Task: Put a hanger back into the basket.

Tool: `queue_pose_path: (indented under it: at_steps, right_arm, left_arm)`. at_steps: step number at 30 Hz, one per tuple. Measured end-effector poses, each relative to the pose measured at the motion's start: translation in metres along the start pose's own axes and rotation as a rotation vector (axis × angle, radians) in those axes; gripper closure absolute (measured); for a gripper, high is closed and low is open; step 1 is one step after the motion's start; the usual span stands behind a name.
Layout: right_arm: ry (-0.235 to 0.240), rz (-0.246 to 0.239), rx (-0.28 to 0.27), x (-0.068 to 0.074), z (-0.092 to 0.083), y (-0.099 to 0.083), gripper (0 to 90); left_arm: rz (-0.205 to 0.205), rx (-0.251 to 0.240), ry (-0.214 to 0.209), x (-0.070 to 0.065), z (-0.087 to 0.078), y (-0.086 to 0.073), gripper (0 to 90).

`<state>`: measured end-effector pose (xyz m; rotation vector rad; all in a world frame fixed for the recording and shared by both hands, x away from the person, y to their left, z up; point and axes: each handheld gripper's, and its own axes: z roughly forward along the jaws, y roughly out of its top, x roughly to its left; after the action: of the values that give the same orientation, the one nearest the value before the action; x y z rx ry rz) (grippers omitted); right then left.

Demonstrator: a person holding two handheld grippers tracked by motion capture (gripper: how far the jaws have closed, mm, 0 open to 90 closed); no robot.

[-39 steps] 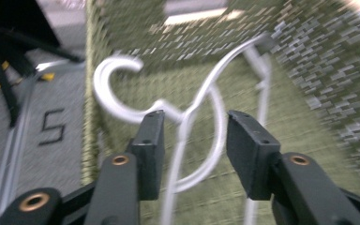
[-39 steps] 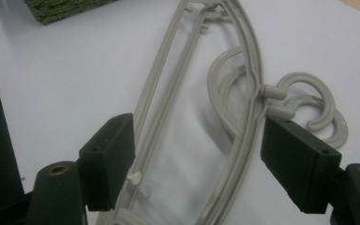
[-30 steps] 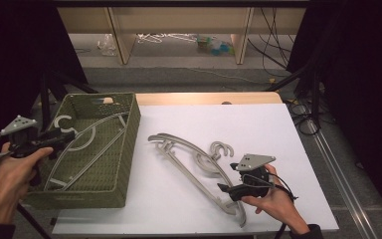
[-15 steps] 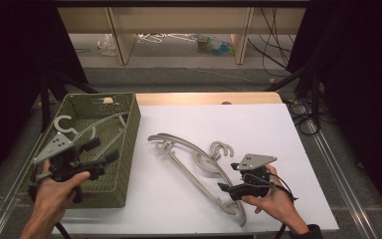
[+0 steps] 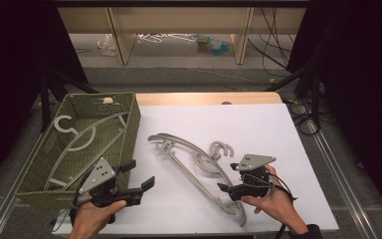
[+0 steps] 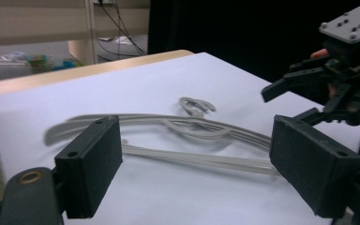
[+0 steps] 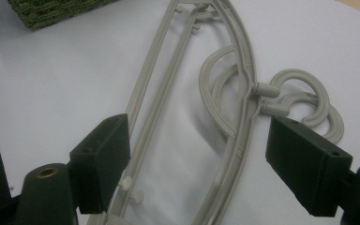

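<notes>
left gripper [image 5: 138, 175] hovering by the basket [image 5: 129, 130], jaws gaping, empty | right gripper [image 5: 227, 178] hanging over the hangers [image 5: 189, 154], jaws spread, gripping nothing | hangers lying stacked on the tabletop [image 5: 258, 129] | one hanger [image 5: 87, 139] lying in the basket

White table [image 5: 258, 129] — basket [image 5: 129, 124], grey hangers [image 5: 194, 159]

A lab: black curtains [image 5: 10, 74], loose floor cables [image 5: 273, 30], white-topped table [image 5: 258, 124].

Dark drapes [image 5: 10, 59], wooden shelving [image 5: 179, 20], grey floor [image 5: 189, 74].
</notes>
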<state>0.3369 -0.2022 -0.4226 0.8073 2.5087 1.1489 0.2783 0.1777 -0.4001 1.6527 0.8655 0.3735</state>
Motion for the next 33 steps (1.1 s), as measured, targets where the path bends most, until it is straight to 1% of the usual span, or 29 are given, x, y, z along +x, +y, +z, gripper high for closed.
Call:
queue_pose_path:
  at_steps: [1, 3, 6, 7, 8, 9, 10, 11, 12, 13, 14, 15, 16, 17, 18, 19, 20, 21, 22, 23, 26, 27, 28, 29, 30, 33]
  right_arm:
    - [0.002, 0.003, 0.002, 0.000, 0.000, 0.000, 23.8]
    - [-0.002, -0.003, 0.004, 0.000, 0.001, -0.001, 24.0]
    - [-0.005, 0.001, 0.010, -0.001, 0.002, -0.001, 24.3]
    - [0.000, 0.007, 0.017, -0.001, 0.002, -0.001, 24.5]
    - [0.003, -0.001, 0.016, -0.001, 0.004, -0.002, 24.9]
    - [-0.002, 0.012, 0.028, -0.001, 0.005, -0.003, 25.3]
    - [-0.008, 0.014, 0.037, -0.002, 0.006, -0.003, 26.4]
    - [-0.005, 0.023, 0.056, -0.003, 0.007, -0.004, 27.2]
    - [-0.011, 0.028, 0.071, -0.004, 0.009, -0.005, 27.8]
    - [-0.019, 0.035, 0.083, -0.005, 0.012, -0.006, 28.0]
    - [-0.032, 0.043, 0.090, -0.006, 0.015, -0.008, 29.0]
    - [-0.041, 0.047, 0.108, -0.007, 0.018, -0.008, 30.3]
    - [-0.047, 0.063, 0.123, -0.009, 0.020, -0.008, 31.3]
    - [-0.049, 0.069, 0.130, -0.011, 0.024, -0.008, 32.3]
    - [-0.049, 0.080, 0.138, -0.013, 0.027, -0.009, 33.9]
    - [-0.042, 0.099, 0.159, -0.014, 0.031, -0.009, 36.4]
    - [-0.037, 0.094, 0.192, -0.017, 0.034, -0.009, 37.3]
    - [-0.045, 0.091, 0.209, -0.019, 0.039, -0.010, 38.4]
    - [-0.049, 0.096, 0.215, -0.020, 0.044, -0.011, 40.2]
    - [-0.054, 0.112, 0.246, -0.022, 0.047, -0.011, 41.3]
    - [-0.042, 0.121, 0.278, -0.026, 0.057, -0.009, 47.0]
    - [-0.045, 0.118, 0.276, -0.027, 0.061, -0.009, 49.2]
    - [-0.035, 0.113, 0.298, -0.028, 0.063, -0.008, 53.5]
    - [-0.033, 0.101, 0.306, -0.028, 0.065, -0.007, 55.8]
    - [-0.047, 0.094, 0.320, -0.029, 0.067, -0.006, 59.1]
    - [-0.050, 0.120, 0.329, -0.032, 0.068, -0.004, 62.9]
  left_arm:
    - [-0.002, 0.003, -0.017, -0.001, 0.001, -0.003, 17.3]
    - [0.025, 0.005, -0.011, -0.004, 0.002, -0.007, 18.2]
    - [-0.004, 0.000, -0.021, -0.007, 0.004, -0.015, 18.2]
    - [-0.008, 0.003, -0.024, -0.009, 0.006, -0.018, 18.2]
    - [-0.002, 0.012, -0.034, -0.010, 0.007, -0.019, 18.0]
    - [0.012, 0.019, -0.037, -0.012, 0.008, -0.020, 17.5]
    - [0.029, 0.021, -0.039, -0.014, 0.008, -0.021, 17.4]
    - [0.040, 0.028, -0.043, -0.015, 0.009, -0.022, 17.4]
    - [0.041, 0.025, -0.051, -0.016, 0.010, -0.024, 17.4]
    - [0.047, 0.034, -0.046, -0.017, 0.010, -0.025, 17.4]
    - [0.050, 0.033, -0.052, -0.017, 0.011, -0.026, 17.4]
    - [0.047, 0.043, -0.051, -0.018, 0.011, -0.027, 17.4]
    - [0.028, 0.049, -0.045, -0.019, 0.012, -0.028, 17.4]
    - [0.027, 0.049, -0.048, -0.019, 0.013, -0.029, 17.4]
    - [0.031, 0.055, -0.050, -0.019, 0.013, -0.029, 17.3]
    - [0.037, 0.058, -0.053, -0.018, 0.014, -0.029, 17.4]
    - [0.052, 0.061, -0.060, -0.018, 0.014, -0.029, 17.3]
    - [0.052, 0.060, -0.061, -0.018, 0.014, -0.030, 17.3]
    - [0.049, 0.062, -0.062, -0.018, 0.014, -0.030, 17.3]
    - [0.033, 0.064, -0.058, -0.019, 0.014, -0.030, 17.3]
    - [0.036, 0.053, -0.072, -0.019, 0.016, -0.031, 17.3]
    - [0.036, 0.058, -0.066, -0.019, 0.016, -0.031, 17.3]
    - [0.038, 0.065, -0.061, -0.019, 0.015, -0.031, 17.4]
    - [0.038, 0.065, -0.059, -0.019, 0.015, -0.031, 17.5]
    - [0.037, 0.066, -0.053, -0.018, 0.016, -0.031, 17.7]
    - [0.033, 0.065, -0.056, -0.018, 0.018, -0.032, 17.7]
